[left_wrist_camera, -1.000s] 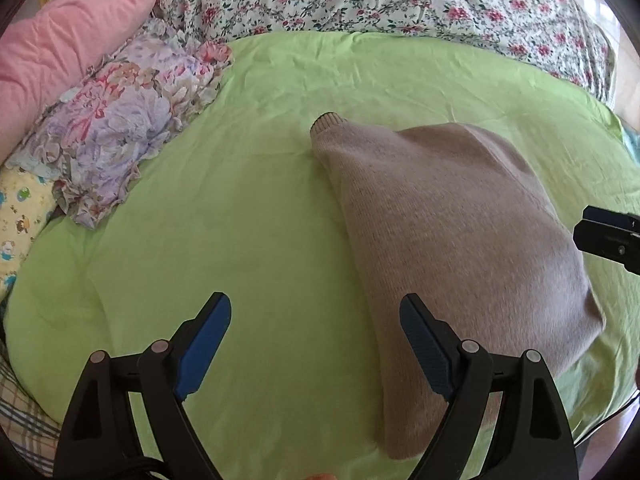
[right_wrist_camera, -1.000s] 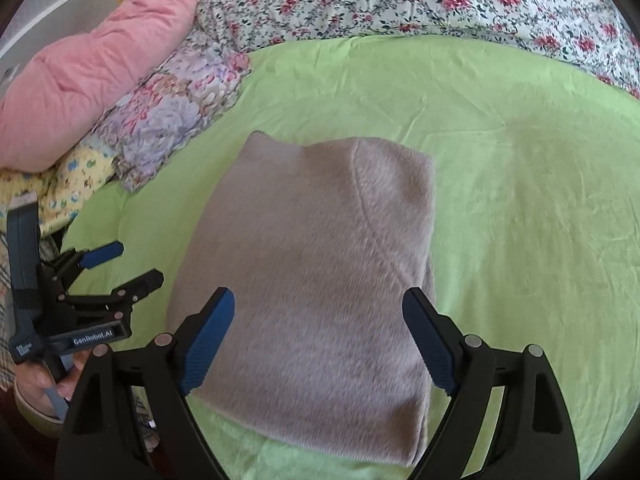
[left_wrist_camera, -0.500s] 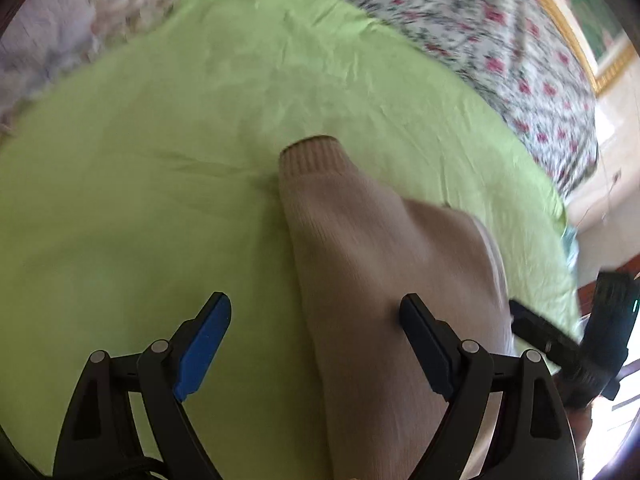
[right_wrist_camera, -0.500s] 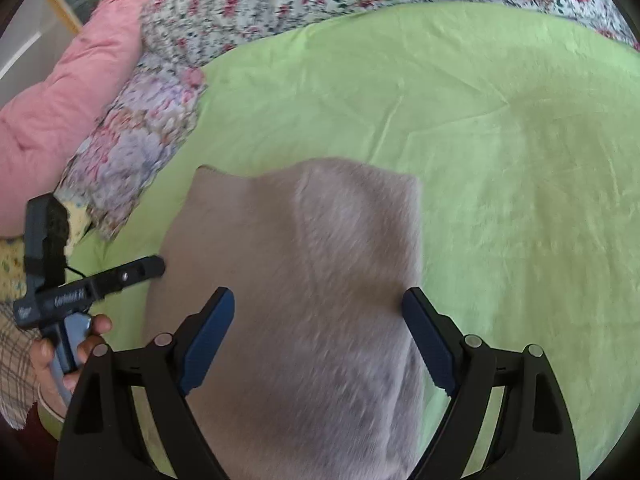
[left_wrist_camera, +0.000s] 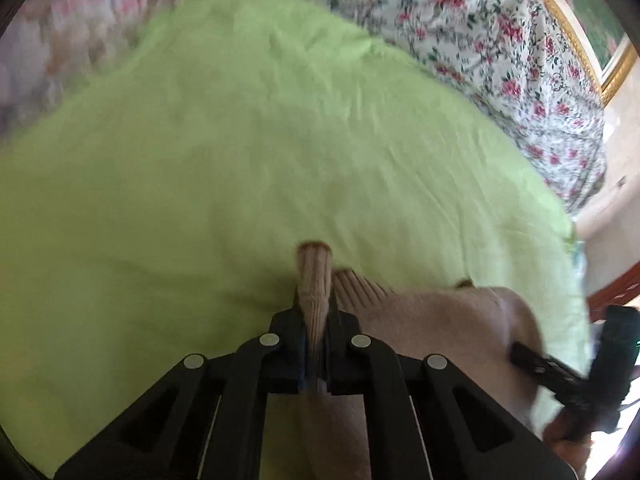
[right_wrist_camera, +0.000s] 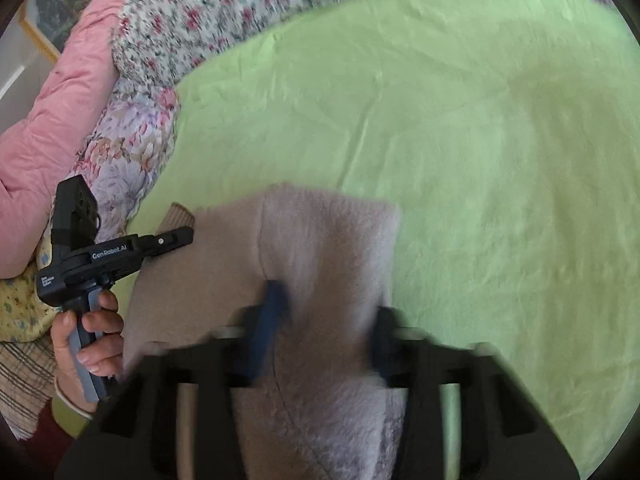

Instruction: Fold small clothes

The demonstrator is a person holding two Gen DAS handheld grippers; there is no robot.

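A beige knit sweater (right_wrist_camera: pixel 320 240) lies folded on the green sheet (right_wrist_camera: pixel 480 160). My left gripper (left_wrist_camera: pixel 315 312) is shut on its ribbed sleeve cuff (left_wrist_camera: pixel 315 276), which sticks out past the fingertips. In the right wrist view, that left gripper (right_wrist_camera: pixel 176 238) sits at the sweater's far left corner, held by a hand (right_wrist_camera: pixel 92 332). My right gripper (right_wrist_camera: pixel 328 320) is low over the sweater's near right part. Its jaws are blurred and closing, still apart, with the knit between them. In the left wrist view, the right gripper (left_wrist_camera: pixel 524 354) shows blurred at the sweater's (left_wrist_camera: pixel 440 320) right side.
A floral quilt (right_wrist_camera: pixel 240 8) and a pink quilt (right_wrist_camera: pixel 60 120) are bunched along the far side of the bed. A floral pillow (right_wrist_camera: pixel 128 148) lies left of the sweater. The green sheet (left_wrist_camera: pixel 240 160) stretches bare beyond the cuff. A wooden edge (left_wrist_camera: pixel 616 288) is at right.
My left gripper swung in to the sleeve cuff and shut on it. My right gripper sank onto the sweater and its fingers have come inward.
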